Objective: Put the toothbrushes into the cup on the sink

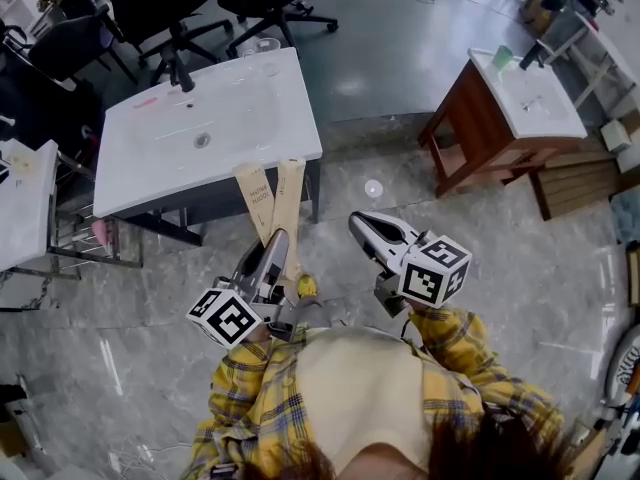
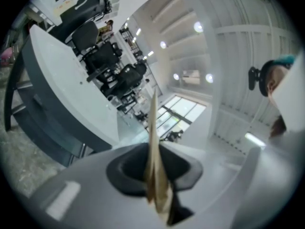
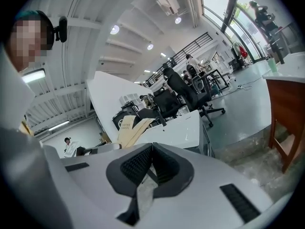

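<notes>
Two flat tan cardboard toothbrush packs [image 1: 272, 196] stick out forward from my left gripper [image 1: 277, 240], which is shut on their lower ends. In the left gripper view the packs [image 2: 153, 142] show edge-on between the closed jaws of that gripper [image 2: 156, 178]. The packs' tips reach over the near edge of the white sink counter [image 1: 150, 168]. A clear cup [image 1: 263, 47] stands at the counter's far edge, right of the black faucet [image 1: 183, 76]. My right gripper [image 1: 359, 224] is shut and empty, beside the left one over the floor; it [image 3: 151, 149] sees the packs [image 3: 129, 128] to its left.
Black office chairs [image 1: 170, 8] stand behind the sink counter. A second sink on a wooden cabinet [image 1: 495, 128] with a green cup [image 1: 502, 58] is at the right, with wooden pallets [image 1: 580, 183] beside it. A white unit [image 1: 25, 208] stands at the left. The floor is grey marble.
</notes>
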